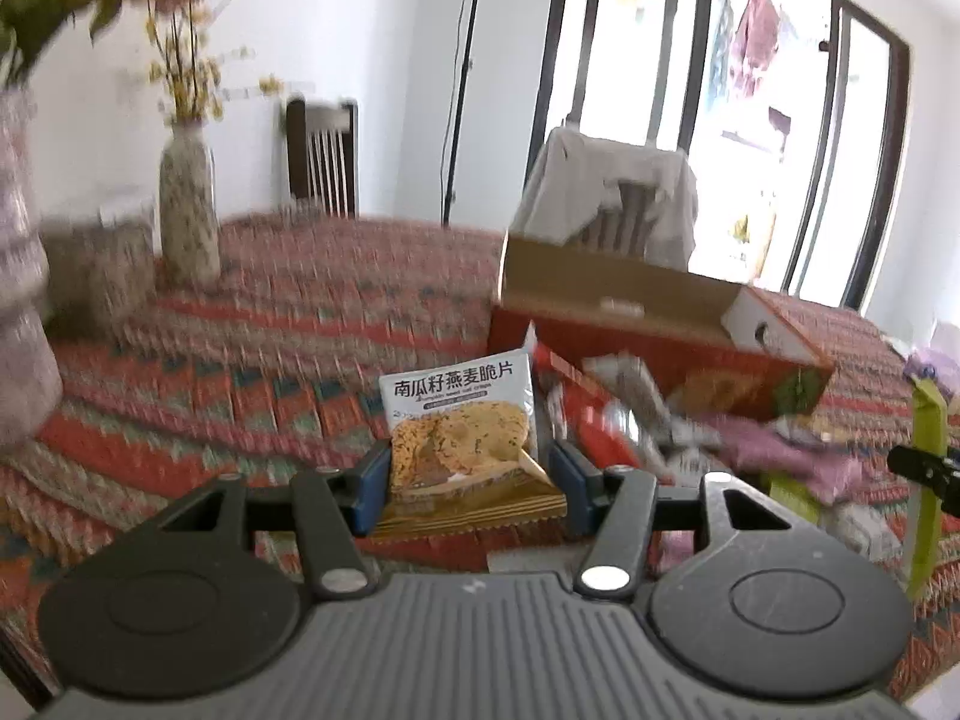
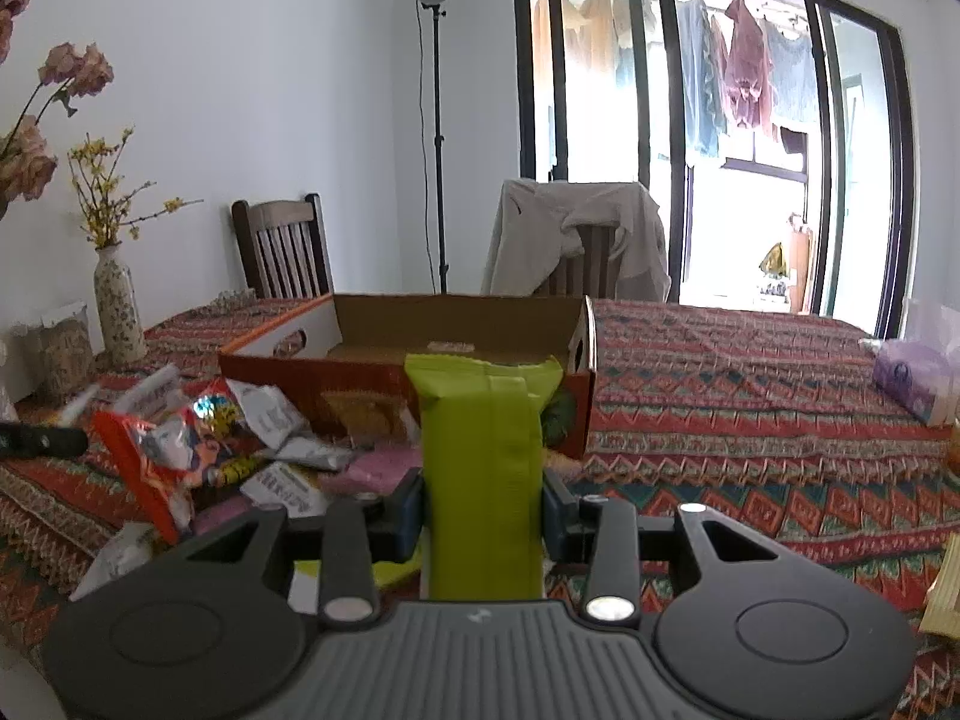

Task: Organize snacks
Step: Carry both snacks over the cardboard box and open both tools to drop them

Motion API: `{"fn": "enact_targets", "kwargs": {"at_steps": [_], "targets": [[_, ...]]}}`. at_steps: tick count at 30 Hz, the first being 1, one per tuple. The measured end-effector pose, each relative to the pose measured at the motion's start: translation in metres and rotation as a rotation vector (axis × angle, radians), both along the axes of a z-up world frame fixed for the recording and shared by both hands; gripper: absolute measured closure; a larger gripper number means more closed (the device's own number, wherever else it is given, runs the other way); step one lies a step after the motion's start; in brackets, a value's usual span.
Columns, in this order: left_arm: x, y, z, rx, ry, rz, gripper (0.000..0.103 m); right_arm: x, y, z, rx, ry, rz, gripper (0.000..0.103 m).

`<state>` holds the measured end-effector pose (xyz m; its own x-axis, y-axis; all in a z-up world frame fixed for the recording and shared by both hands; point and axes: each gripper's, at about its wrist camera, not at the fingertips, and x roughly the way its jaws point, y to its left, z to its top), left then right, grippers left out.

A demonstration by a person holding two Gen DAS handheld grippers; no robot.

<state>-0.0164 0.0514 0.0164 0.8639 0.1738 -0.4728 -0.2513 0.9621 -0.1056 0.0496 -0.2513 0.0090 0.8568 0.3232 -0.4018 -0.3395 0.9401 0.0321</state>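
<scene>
Bright window (image 1: 750,90) glare, left-cam blur

each hand-held gripper, the left gripper (image 1: 471,480) and the right gripper (image 2: 483,510), has a grey ribbed body nearest the camera, two black round discs flanking it, black linkage arms with silver rivets, and blue pads (image 1: 371,483) at the fingertips.

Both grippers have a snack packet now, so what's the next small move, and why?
Probably carry the green packet in the right gripper forward over the open cardboard box. It sits gripped just short of the box's near wall, and the box looks nearly empty. The left gripper can follow with its oat crisp packet.
</scene>
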Motion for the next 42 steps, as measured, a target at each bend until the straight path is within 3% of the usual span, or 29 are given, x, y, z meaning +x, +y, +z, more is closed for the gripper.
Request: {"fn": "enact_targets", "kwargs": {"at_steps": [10,18,22,30,34,42], "targets": [[0.035,-0.023,0.038,0.068,-0.105,-0.068,0.046,0.029,0.007,0.031,0.015,-0.090,-0.009,0.065],[0.085,-0.036,0.061,0.061,-0.123,-0.138,0.046,0.071,0.023,0.064,0.044,-0.147,0.010,0.065],[0.116,-0.034,0.074,0.033,-0.122,-0.124,0.046,0.102,0.031,0.079,0.070,-0.140,0.015,0.065],[0.190,-0.030,0.083,-0.014,-0.046,-0.103,0.046,0.177,0.051,0.092,0.078,-0.090,-0.005,0.065],[0.228,-0.035,0.077,0.017,0.008,-0.065,0.046,0.214,0.065,0.092,0.050,-0.060,-0.039,0.065],[0.285,-0.040,0.040,0.089,0.141,0.014,0.046,0.269,0.091,0.048,-0.039,0.062,-0.108,0.065]]}}
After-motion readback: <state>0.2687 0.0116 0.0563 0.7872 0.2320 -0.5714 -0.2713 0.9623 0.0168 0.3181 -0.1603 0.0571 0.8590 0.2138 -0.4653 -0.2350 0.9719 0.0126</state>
